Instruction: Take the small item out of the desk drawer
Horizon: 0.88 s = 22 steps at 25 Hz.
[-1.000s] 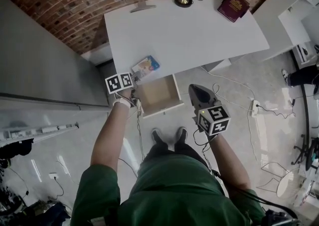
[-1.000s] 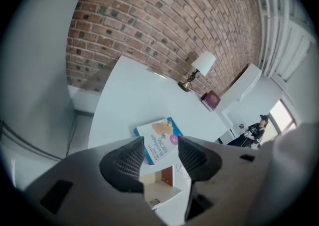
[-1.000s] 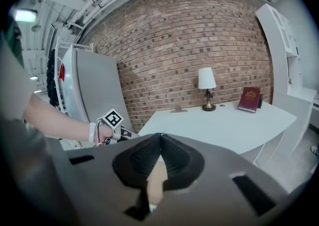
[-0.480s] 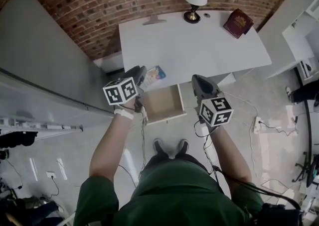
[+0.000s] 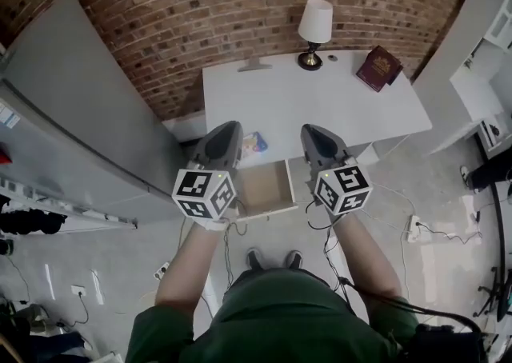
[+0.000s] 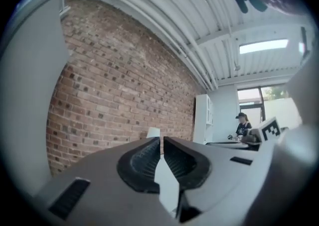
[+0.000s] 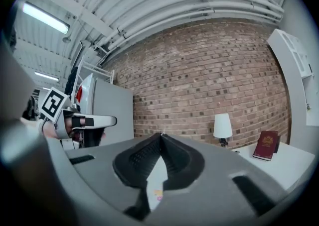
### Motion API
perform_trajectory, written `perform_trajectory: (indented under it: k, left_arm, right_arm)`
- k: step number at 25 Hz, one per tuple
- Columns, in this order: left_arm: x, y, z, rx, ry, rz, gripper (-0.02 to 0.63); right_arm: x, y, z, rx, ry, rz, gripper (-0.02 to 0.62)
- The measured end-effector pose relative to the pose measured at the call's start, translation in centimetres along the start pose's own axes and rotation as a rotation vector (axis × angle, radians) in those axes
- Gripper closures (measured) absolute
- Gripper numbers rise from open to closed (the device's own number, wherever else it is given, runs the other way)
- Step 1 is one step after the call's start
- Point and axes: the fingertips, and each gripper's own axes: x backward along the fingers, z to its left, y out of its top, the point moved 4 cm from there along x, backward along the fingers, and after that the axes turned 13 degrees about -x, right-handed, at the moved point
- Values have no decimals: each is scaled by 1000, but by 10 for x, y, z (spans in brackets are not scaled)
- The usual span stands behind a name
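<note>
Both claws are held up level in front of the person, over the open drawer (image 5: 268, 189). The left claw (image 6: 161, 139) has just been closing, and its jaws meet with nothing between them. The right claw (image 7: 160, 135) is pressed together too, empty. The small item (image 5: 254, 144) lies on the white tabletop (image 5: 320, 105) at its front edge, just behind the drawer. A lamp (image 5: 314, 29) stands at the back edge and a red book (image 5: 379, 68) near the back right corner
</note>
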Motion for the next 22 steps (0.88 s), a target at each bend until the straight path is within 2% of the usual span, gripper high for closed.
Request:
perform_trajectory:
  k: [2,4,9,16,22]
  left_arm:
    - [12,21,-8,-76,29,-61,586]
    - [24,35,-18,-119,47,-99,592]
    - [45,55,-36,-216,95,-142,598]
    - [57,85,-56,-269,157,-188,597]
    - [62,102,-77,-310,146,-225,595]
  right_arm:
    - [5,17,8,21,12,-50,592]
    - [15,31,16,41,20,-87,592]
    - [39,54,35,149,31,-167,592]
    - [67,83,54,280,64,-271,592]
    - [78,86,58,311,60,-280,592]
